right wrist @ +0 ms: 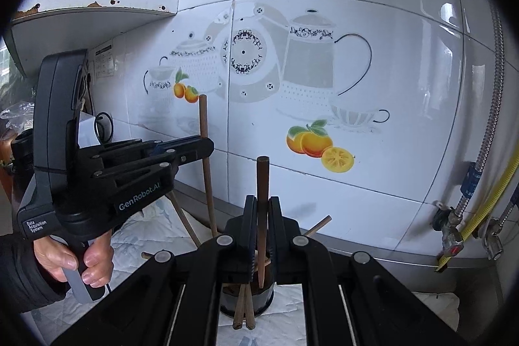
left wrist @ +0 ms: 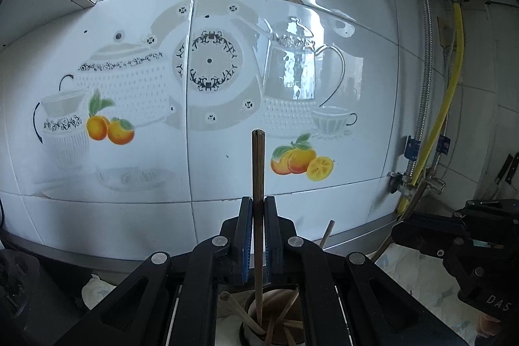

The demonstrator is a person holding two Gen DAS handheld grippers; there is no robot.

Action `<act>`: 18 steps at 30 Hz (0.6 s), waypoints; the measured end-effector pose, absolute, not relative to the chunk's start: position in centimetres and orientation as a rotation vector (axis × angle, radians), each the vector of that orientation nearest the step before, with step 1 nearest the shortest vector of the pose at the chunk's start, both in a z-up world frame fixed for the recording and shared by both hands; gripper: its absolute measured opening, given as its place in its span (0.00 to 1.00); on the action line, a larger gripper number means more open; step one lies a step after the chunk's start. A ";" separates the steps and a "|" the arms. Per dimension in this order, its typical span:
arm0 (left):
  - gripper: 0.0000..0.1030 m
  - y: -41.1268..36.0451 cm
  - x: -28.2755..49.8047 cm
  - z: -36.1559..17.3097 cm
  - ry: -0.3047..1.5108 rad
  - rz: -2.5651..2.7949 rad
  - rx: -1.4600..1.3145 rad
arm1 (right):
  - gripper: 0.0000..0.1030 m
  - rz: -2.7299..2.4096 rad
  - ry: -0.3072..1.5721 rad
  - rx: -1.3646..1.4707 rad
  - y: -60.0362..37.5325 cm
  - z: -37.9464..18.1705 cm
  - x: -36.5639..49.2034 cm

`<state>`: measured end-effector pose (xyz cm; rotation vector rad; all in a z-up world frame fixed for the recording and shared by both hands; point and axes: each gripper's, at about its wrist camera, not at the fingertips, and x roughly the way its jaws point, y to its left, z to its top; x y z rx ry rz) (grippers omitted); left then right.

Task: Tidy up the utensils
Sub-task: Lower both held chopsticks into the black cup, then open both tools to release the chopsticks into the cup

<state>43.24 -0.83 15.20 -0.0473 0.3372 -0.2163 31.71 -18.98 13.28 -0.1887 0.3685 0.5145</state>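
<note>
Two claws, and each one has a chopstick. My left claw (left wrist: 258, 235) is nearly closed, squeezed on a brown chopstick (left wrist: 258, 184) that stands straight up between its blue pads. The low end of that stick goes down into the round cup (left wrist: 249, 310) just under the claw. I think I hold it upright so it can slide in or out of the cup without knocking the others.

My right claw (right wrist: 260, 232) is nearly closed too, pinching a darker chopstick (right wrist: 262, 180), also upright. Its low end sits in the dark cup (right wrist: 266, 297) on the bench (right wrist: 324, 307), near me.

More chopsticks (right wrist: 243, 307) lean every which way in the cup, and one light stick (right wrist: 319, 224) pokes out to the right. From the right camera I can see the left claw (right wrist: 198, 148) on the left, held by a hand (right wrist: 78, 258), gripping its stick (right wrist: 205, 151) up high.

The picture wall (left wrist: 227, 70) is far behind. The yellow hose (left wrist: 454, 80) is far right, well apart from everything.
</note>
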 end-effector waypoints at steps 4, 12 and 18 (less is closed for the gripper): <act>0.06 -1.0 43.8 13.8 0.369 -0.216 -0.048 | 0.09 0.518 0.402 -0.201 -18.8 12.5 32.3; 0.08 -0.9 43.6 12.7 0.414 -0.213 -0.057 | 0.10 0.516 0.464 -0.191 -19.6 10.8 32.5; 0.31 -1.1 41.8 14.1 0.403 -0.209 -0.045 | 0.44 0.478 0.438 -0.218 -20.0 11.0 31.2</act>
